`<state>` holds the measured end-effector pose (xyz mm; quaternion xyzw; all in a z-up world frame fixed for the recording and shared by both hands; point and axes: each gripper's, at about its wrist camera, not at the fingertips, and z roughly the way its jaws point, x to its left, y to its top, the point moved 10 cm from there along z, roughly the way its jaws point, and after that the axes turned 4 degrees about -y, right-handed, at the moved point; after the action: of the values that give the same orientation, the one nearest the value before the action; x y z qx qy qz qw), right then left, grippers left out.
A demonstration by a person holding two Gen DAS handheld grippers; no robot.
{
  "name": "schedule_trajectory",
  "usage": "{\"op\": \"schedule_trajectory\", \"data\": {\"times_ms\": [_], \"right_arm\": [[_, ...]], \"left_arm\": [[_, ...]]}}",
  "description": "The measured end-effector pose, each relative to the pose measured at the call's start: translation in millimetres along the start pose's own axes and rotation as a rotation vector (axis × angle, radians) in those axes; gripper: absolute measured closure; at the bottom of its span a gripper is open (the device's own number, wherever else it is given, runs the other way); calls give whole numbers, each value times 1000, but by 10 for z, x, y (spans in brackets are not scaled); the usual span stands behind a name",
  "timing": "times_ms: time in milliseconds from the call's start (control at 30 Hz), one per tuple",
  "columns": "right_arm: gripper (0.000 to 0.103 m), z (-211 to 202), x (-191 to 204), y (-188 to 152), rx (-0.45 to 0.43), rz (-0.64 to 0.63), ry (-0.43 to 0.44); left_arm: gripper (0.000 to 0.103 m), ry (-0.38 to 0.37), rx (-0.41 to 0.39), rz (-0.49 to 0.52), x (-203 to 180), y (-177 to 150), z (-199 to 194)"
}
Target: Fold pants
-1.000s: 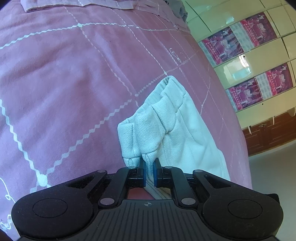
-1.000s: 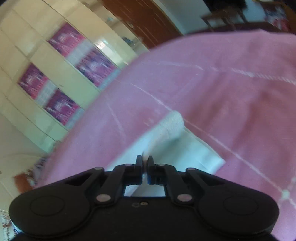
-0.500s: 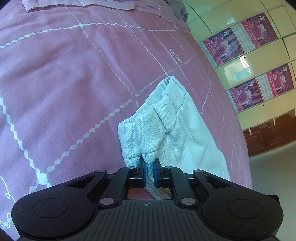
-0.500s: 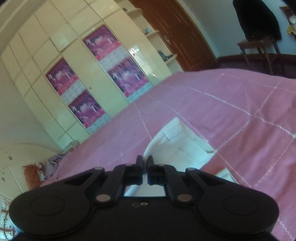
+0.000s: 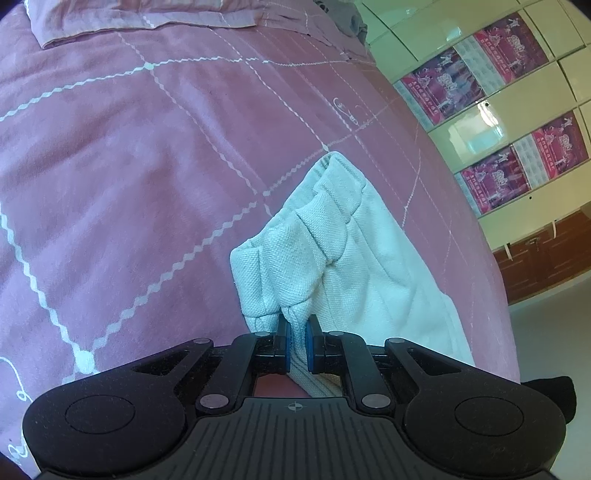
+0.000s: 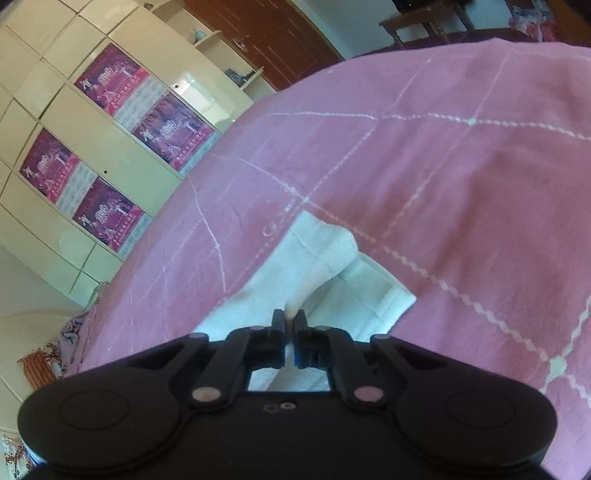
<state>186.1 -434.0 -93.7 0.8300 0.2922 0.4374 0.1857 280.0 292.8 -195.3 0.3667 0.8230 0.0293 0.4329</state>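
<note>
The white pants [image 5: 343,258] lie bunched on a pink bedspread [image 5: 129,166] with white zigzag lines. My left gripper [image 5: 297,338] is shut on a gathered fold of the pants at their near edge, and the cloth rises in a ridge away from it. In the right wrist view the pants [image 6: 317,266] lie partly folded on the bedspread [image 6: 461,184]. My right gripper [image 6: 290,325] is shut on a lifted fold of the white cloth.
A pillow [image 5: 140,18] lies at the far end of the bed. Cream wardrobe doors with purple posters [image 5: 491,122] stand beside the bed, also in the right wrist view [image 6: 110,155]. A brown door [image 6: 266,33] and a wooden chair [image 6: 424,18] stand beyond.
The right gripper's view swung up toward the wardrobe and back down to the bed, still holding the cloth. The left gripper and its fold have stayed put.
</note>
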Motion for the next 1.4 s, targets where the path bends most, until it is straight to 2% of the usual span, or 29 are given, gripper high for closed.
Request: {"op": "schedule_trajectory", "data": {"times_ms": [67, 133, 167, 233, 300, 400, 467, 500, 533, 567, 633, 667, 767, 833, 900, 967, 1100, 1167, 1267, 1300, 1367, 1400], "right_arm": [[99, 23, -41, -14, 7, -23, -39], [99, 168, -192, -110, 70, -35, -110], [99, 174, -218, -145, 79, -27, -111], [99, 52, -148, -86, 41, -17, -69], [99, -37, -79, -59, 15, -28, -48], [102, 126, -231, -185, 76, -39, -144], [100, 151, -343, -234, 93, 27, -139], [94, 109, -335, -213, 78, 43, -132], [80, 36, -312, -181, 44, 34, -141], [75, -54, -291, -155, -1, -3, -163], [75, -216, -239, -96, -73, -87, -184], [80, -259, -177, -78, -92, -115, -160], [80, -257, 131, -83, -116, -219, -121], [81, -114, 509, -111, -111, -319, -114], [81, 50, 921, -230, -107, -416, -117], [81, 241, 1421, -461, -80, -515, -79], [81, 626, 2440, -1174, 22, -715, 73], [84, 824, 2778, -1541, 92, -780, 130], [83, 1123, 3073, -2008, 190, -838, 180], [82, 1227, 3099, -2142, 227, -860, 179], [82, 1435, 2986, -2395, 310, -907, 75], [82, 1413, 2985, -2400, 287, -894, 91]], "left_arm": [[95, 3, -3, 14, -26, 20, -14], [96, -5, -22, 29, -95, 68, -86], [96, -25, -39, 35, -143, 101, -153], [96, -37, -50, 70, -214, 119, -231], [96, 12, -26, 112, -168, 83, -182], [96, 18, -12, 88, -86, 12, -102], [93, -8, -15, 64, -72, -20, -200], [89, -6, -14, 61, -60, -44, -267], [77, 4, -15, 57, -31, -56, -349], [74, 24, -24, 51, 8, -59, -449], [74, 46, -88, 73, 8, 7, -663], [74, 52, -128, 87, -37, 52, -755], [74, 112, -219, 219, -386, 203, -816], [74, 113, -233, 319, -755, 224, -645], [74, 94, -206, 433, -1173, 150, -319], [74, 59, -164, 521, -1571, 39, 80], [74, 22, -56, 619, -2135, -231, 859], [74, 28, 1, 643, -2221, -373, 1176], [74, 97, 56, 688, -2127, -583, 1492], [74, 85, 47, 695, -2092, -629, 1523], [74, 55, 47, 668, -2099, -643, 1441], [74, 52, 55, 661, -2102, -640, 1378]]}}
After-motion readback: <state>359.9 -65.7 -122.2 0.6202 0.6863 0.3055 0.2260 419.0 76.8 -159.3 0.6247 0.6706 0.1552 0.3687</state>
